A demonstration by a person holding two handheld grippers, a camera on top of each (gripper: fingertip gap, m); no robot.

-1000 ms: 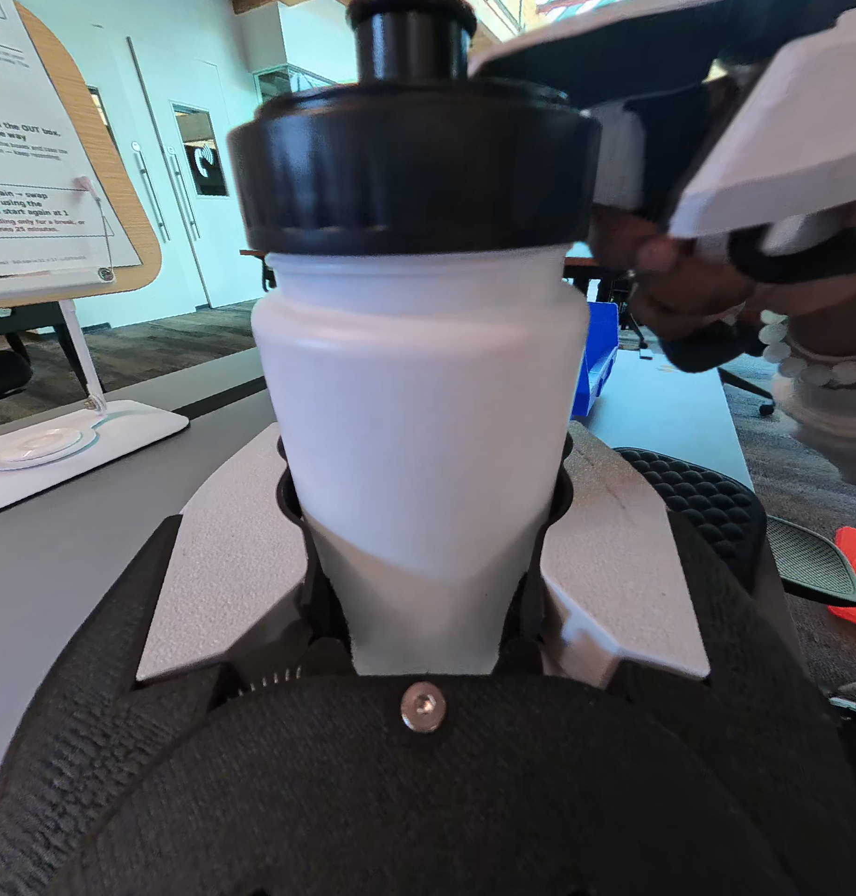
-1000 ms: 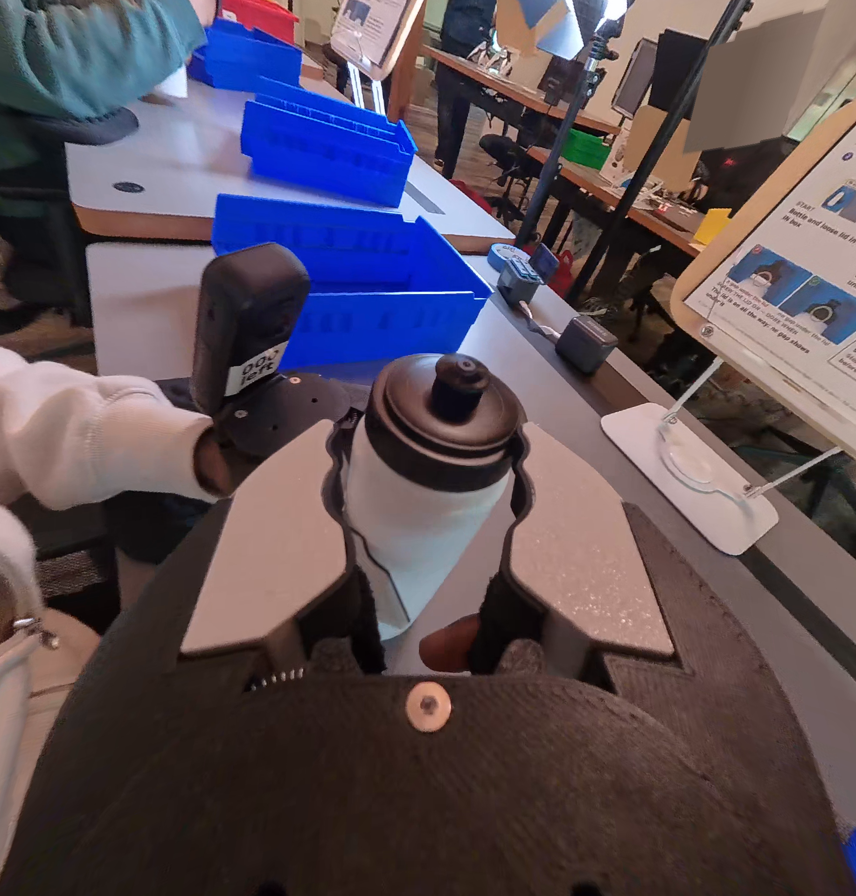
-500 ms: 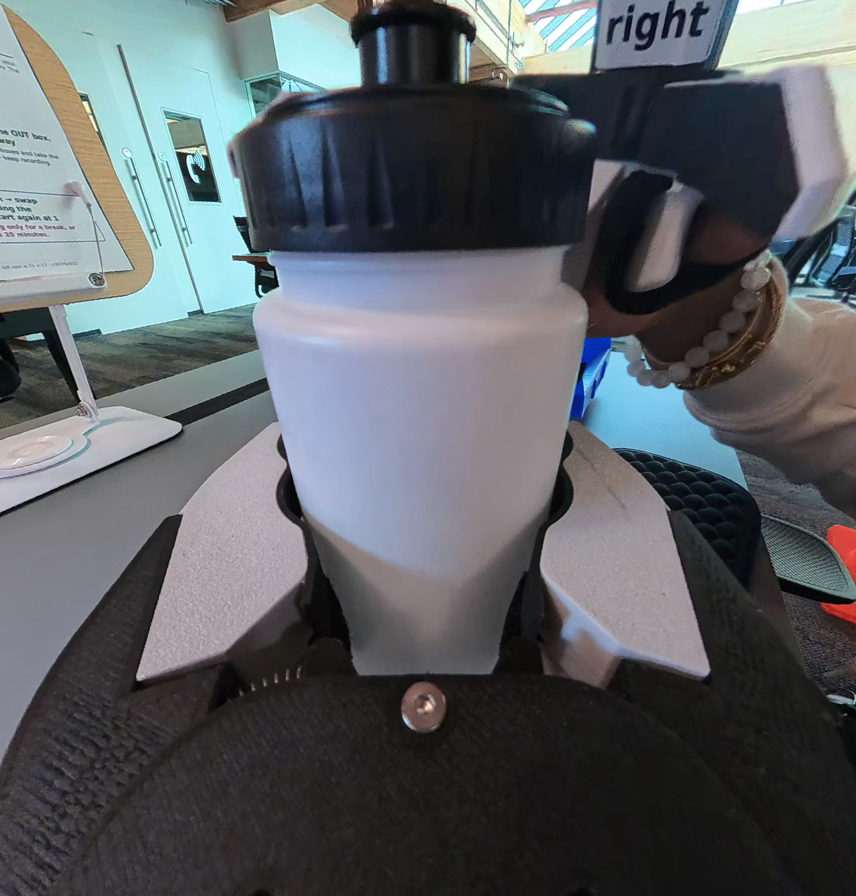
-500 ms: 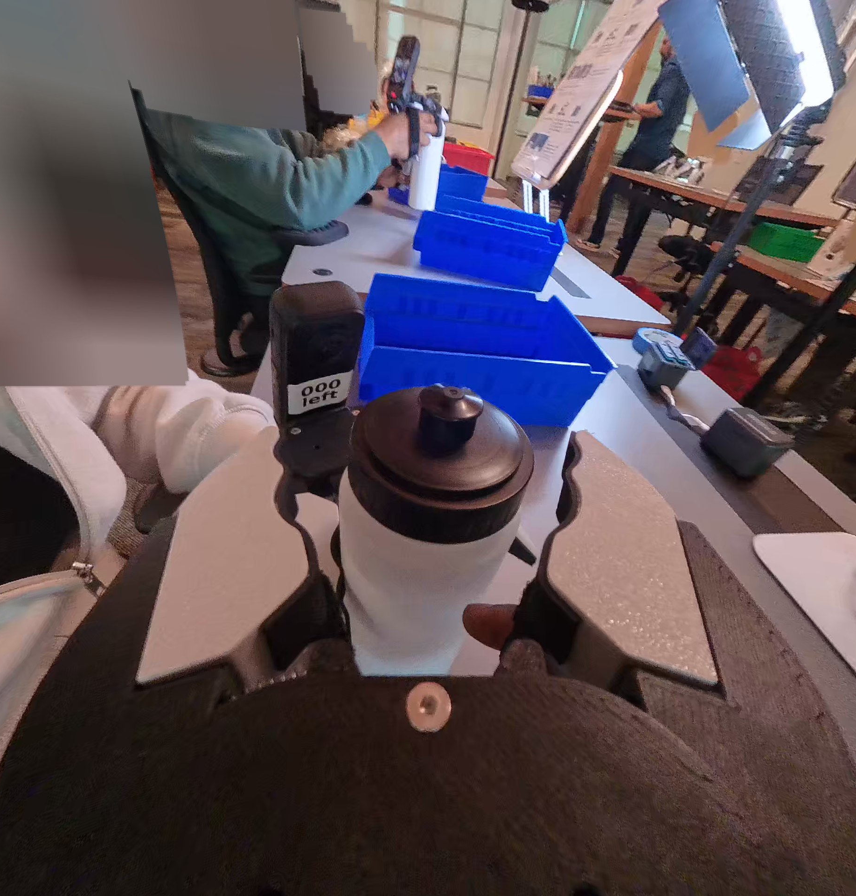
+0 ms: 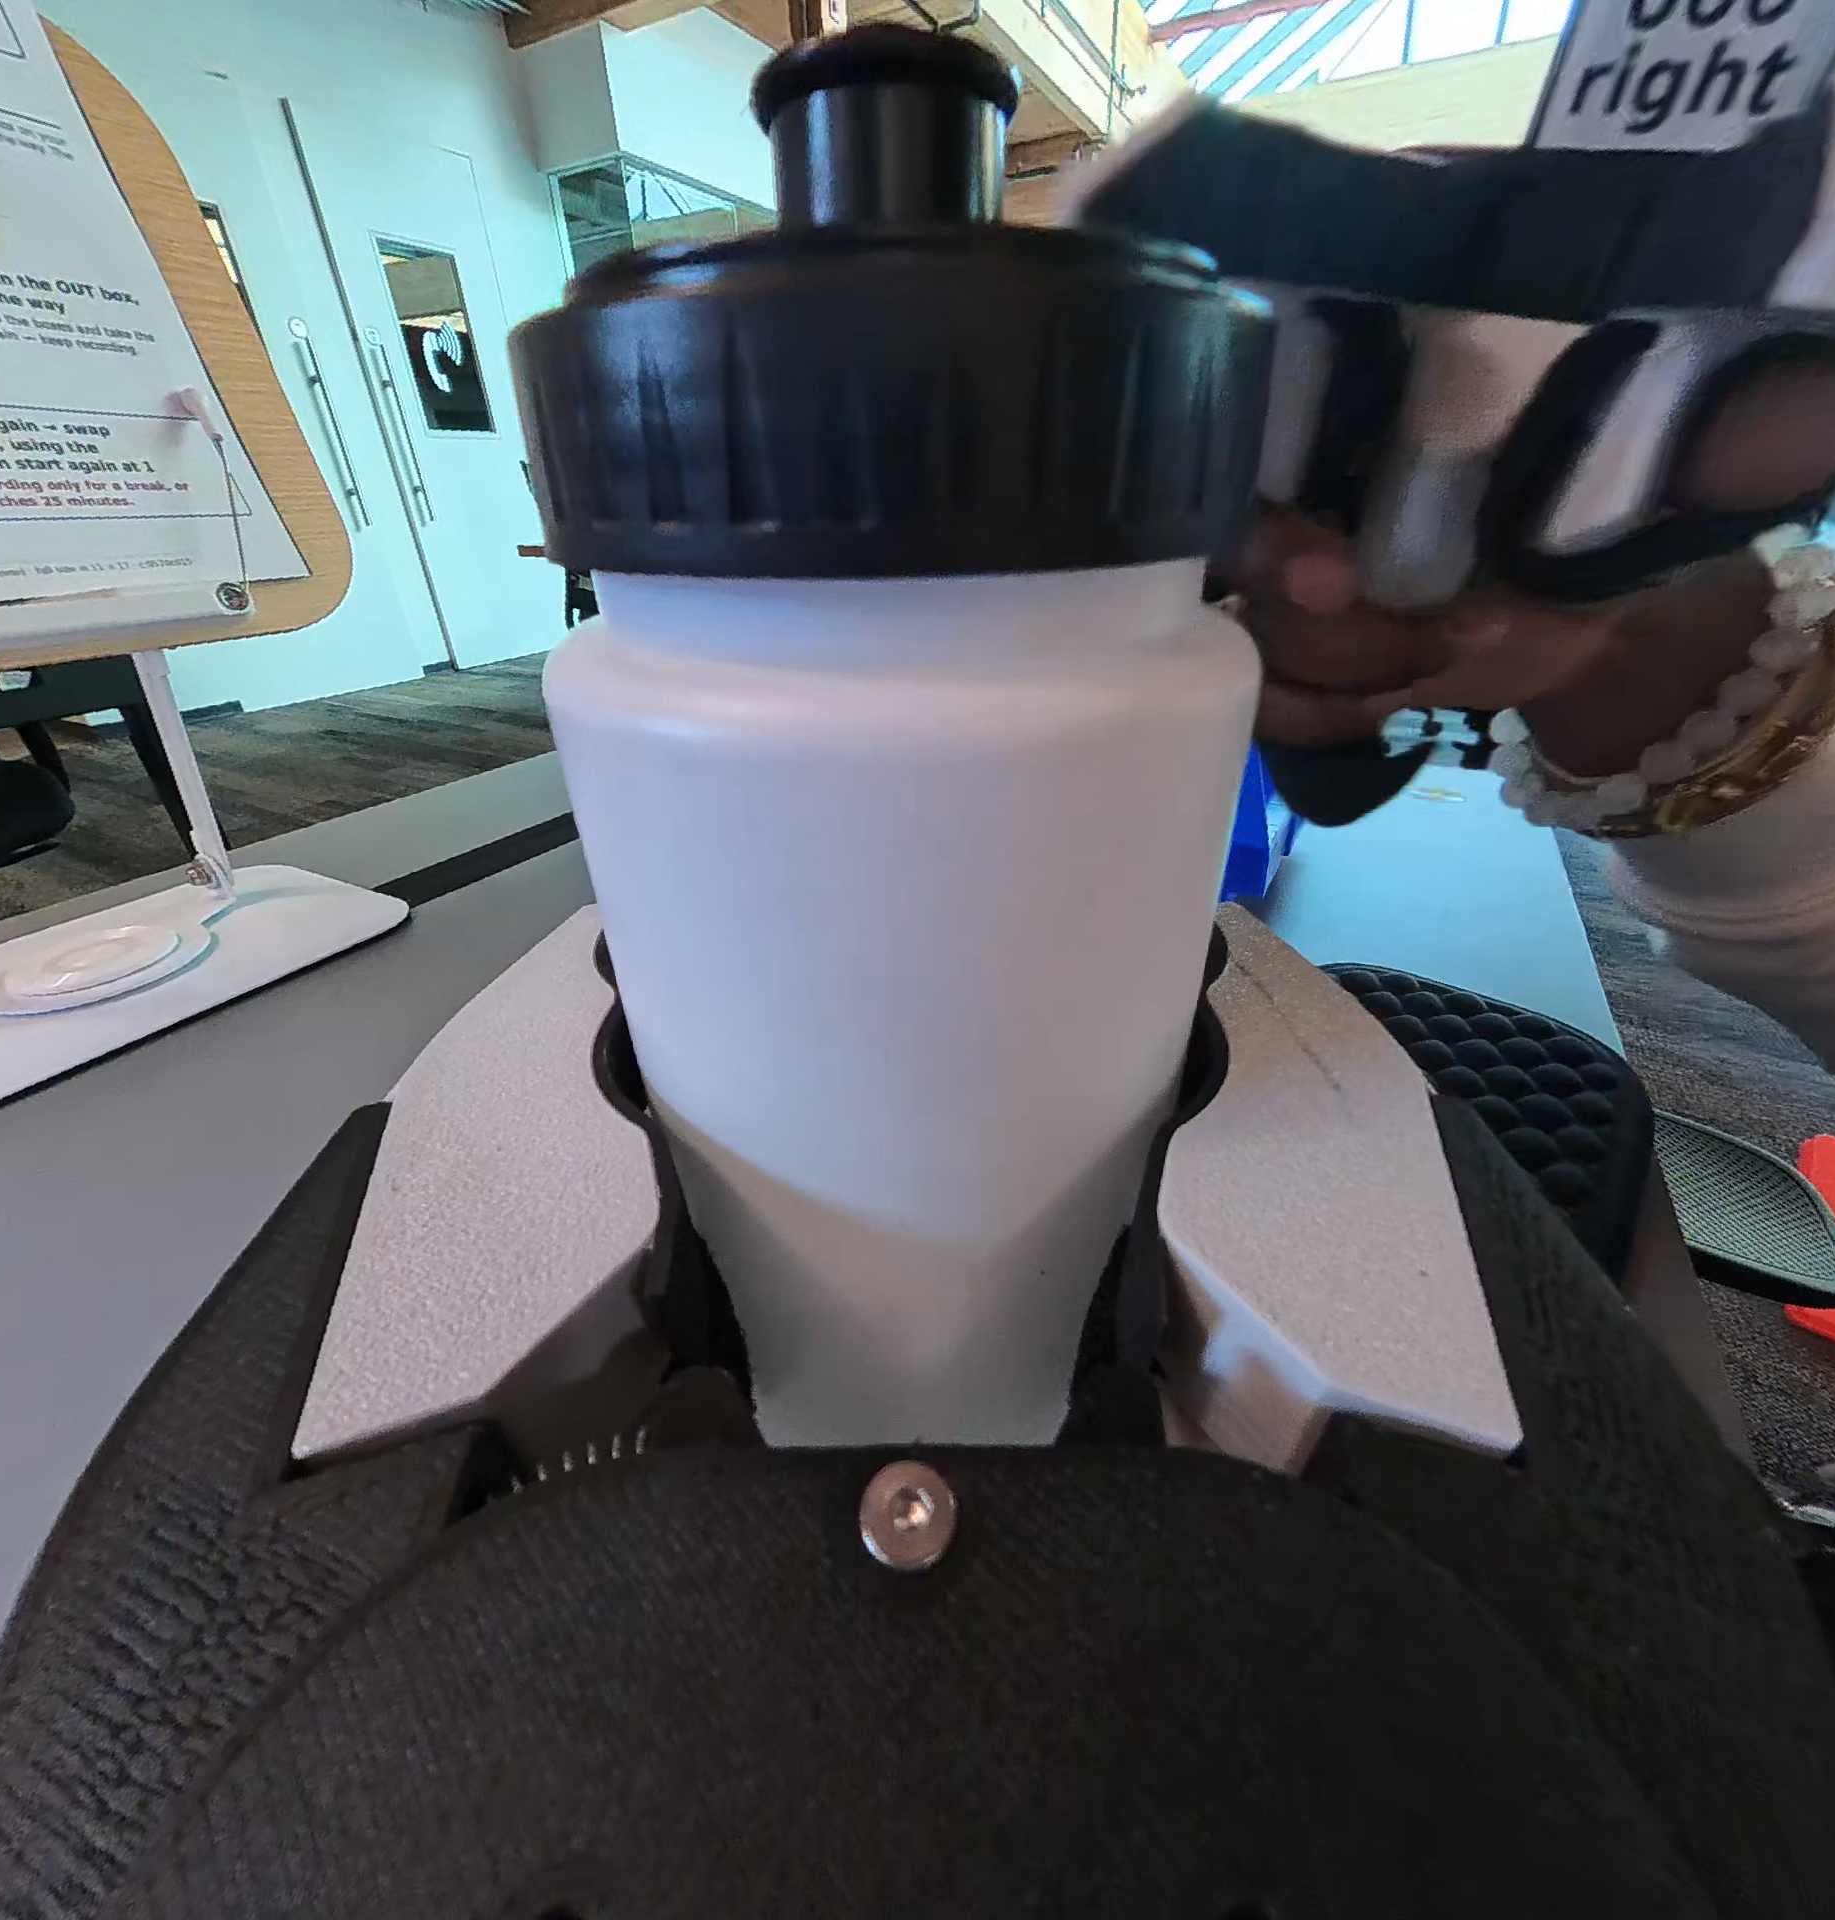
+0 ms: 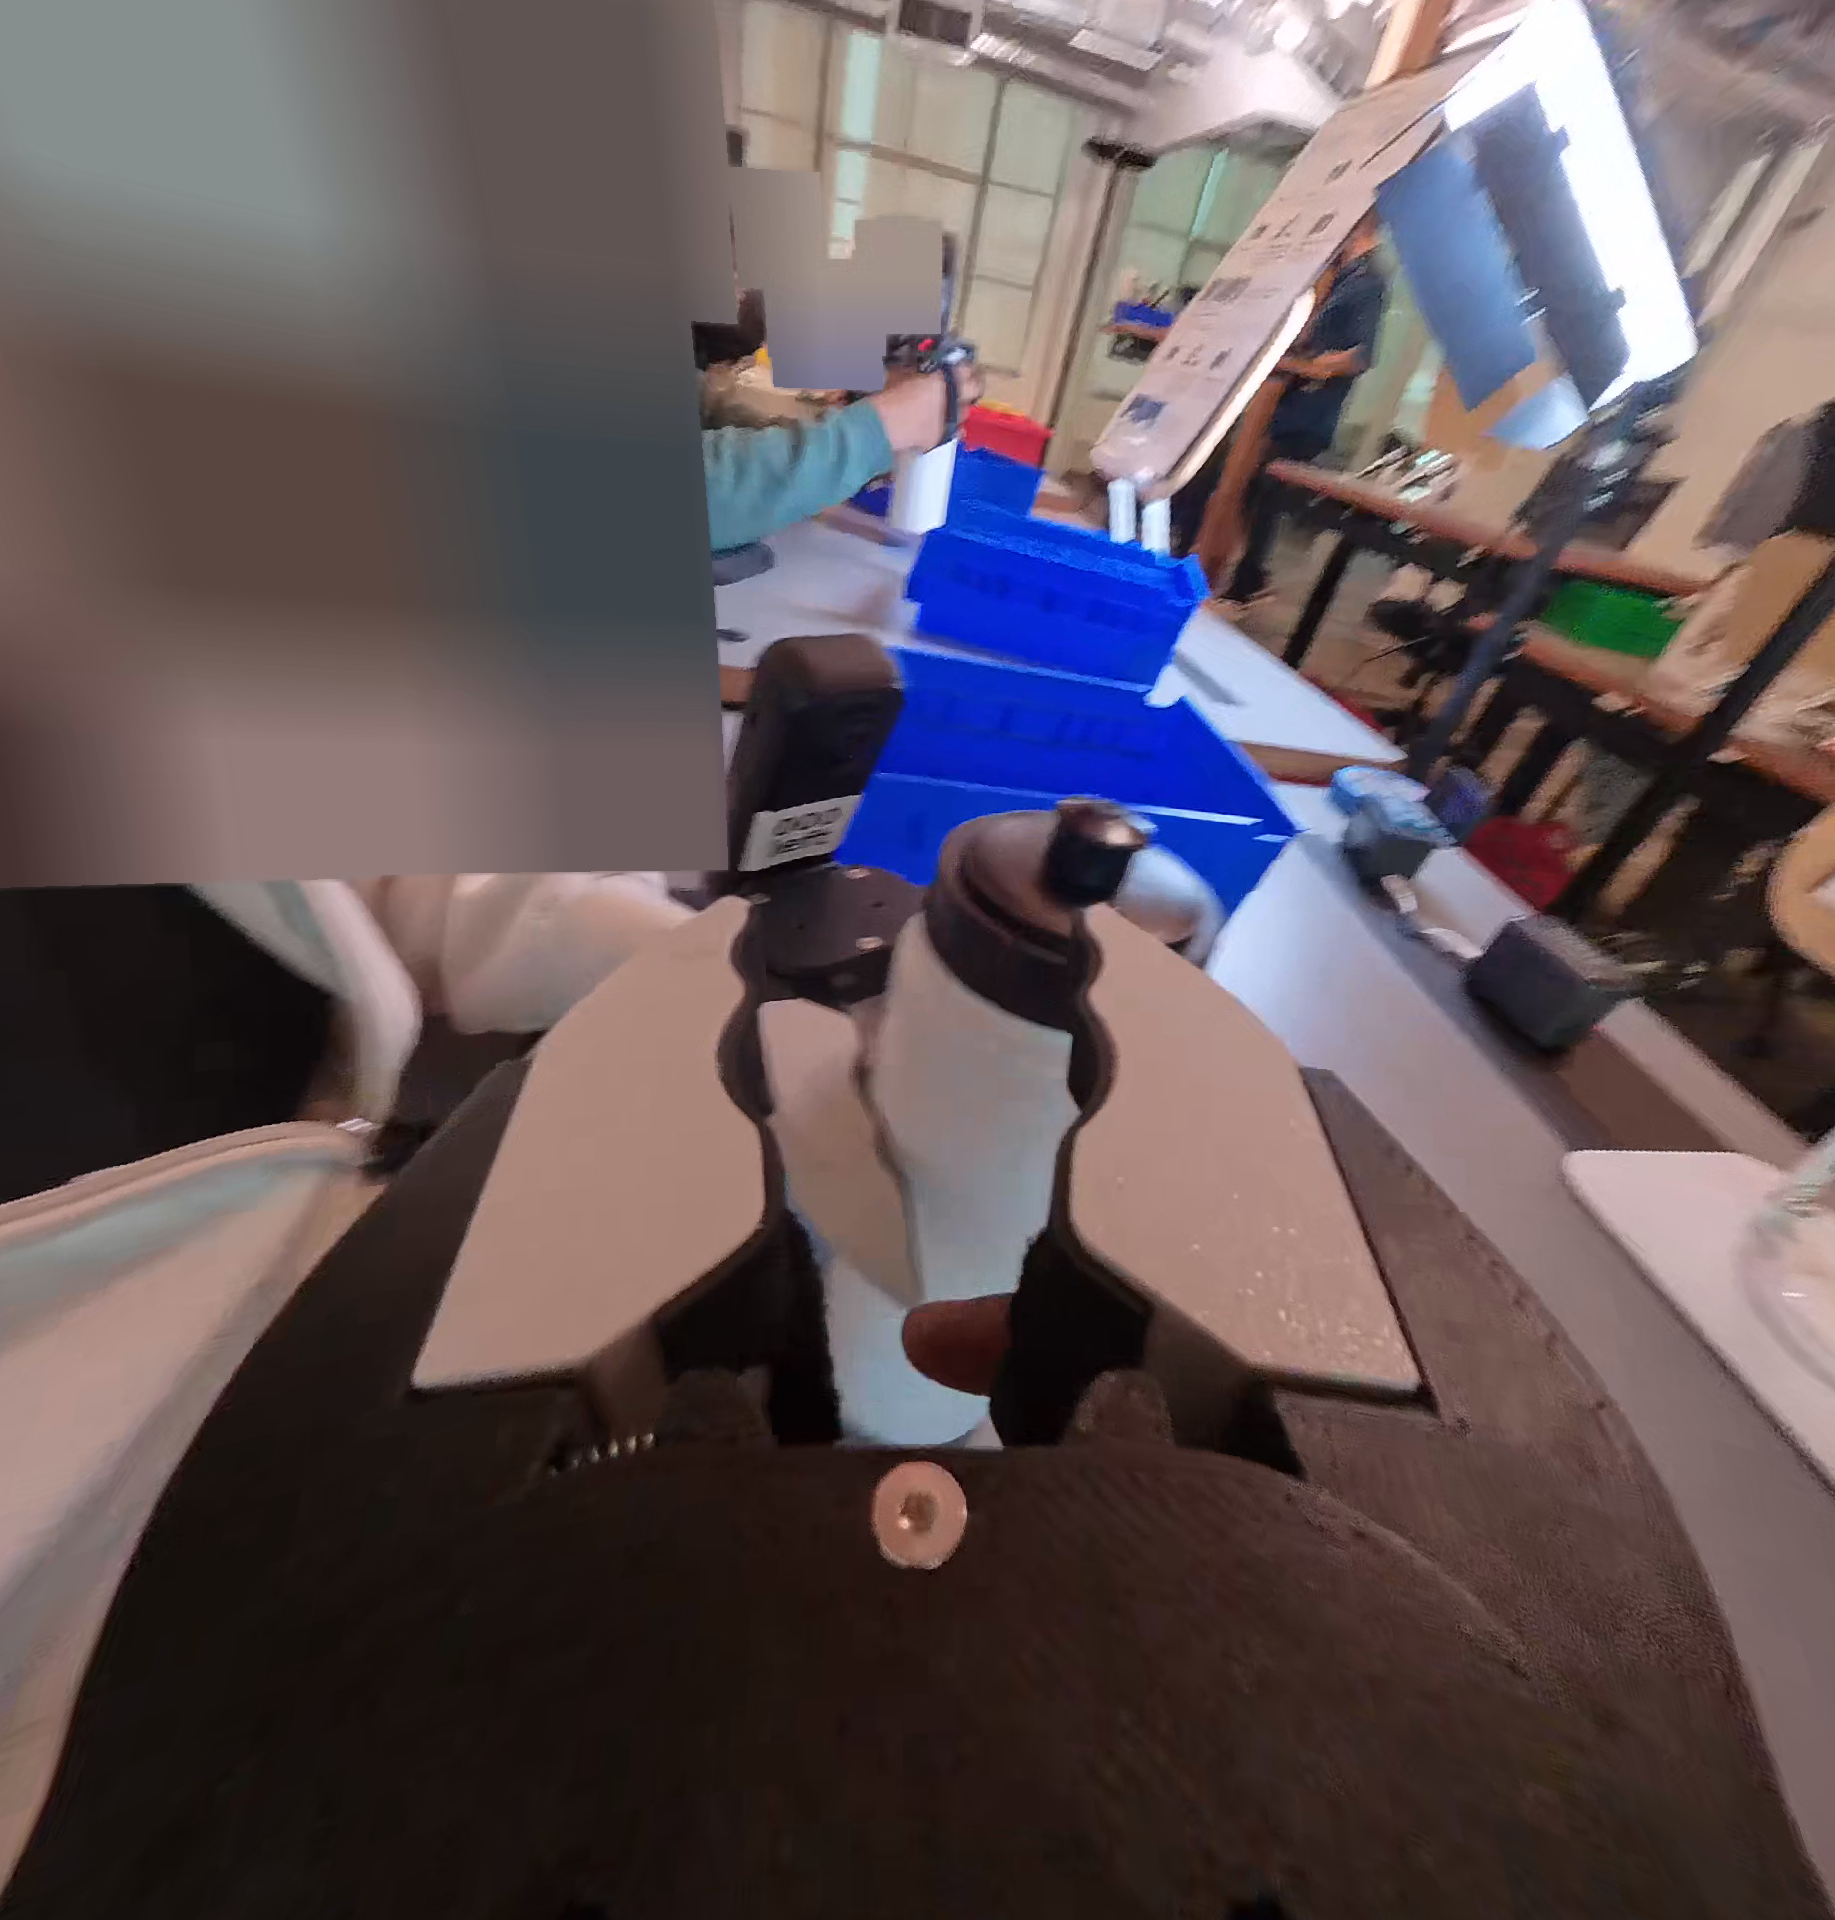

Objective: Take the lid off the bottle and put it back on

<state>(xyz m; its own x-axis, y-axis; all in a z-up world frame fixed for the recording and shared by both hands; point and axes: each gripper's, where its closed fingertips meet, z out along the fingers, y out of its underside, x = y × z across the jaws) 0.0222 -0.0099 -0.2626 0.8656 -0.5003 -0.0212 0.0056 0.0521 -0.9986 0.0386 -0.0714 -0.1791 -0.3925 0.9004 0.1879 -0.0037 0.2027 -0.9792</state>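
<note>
Item: my left gripper [image 5: 908, 1049], clamped on the lower body of the white bottle [image 5: 897, 883], which stands upright between its fingers above the grey table [image 5: 113, 1174]. Black lid [image 5: 882, 416], seated on the bottle's neck, spout up. My right gripper [image 6: 918, 1049], beside the lid; fingers flank the bottle's top, but whether they pinch it I cannot tell. Blue bins [image 6: 1058, 769] behind the bottle. Instruction board [image 5: 113, 343] on white stand, left of bottle.
</note>
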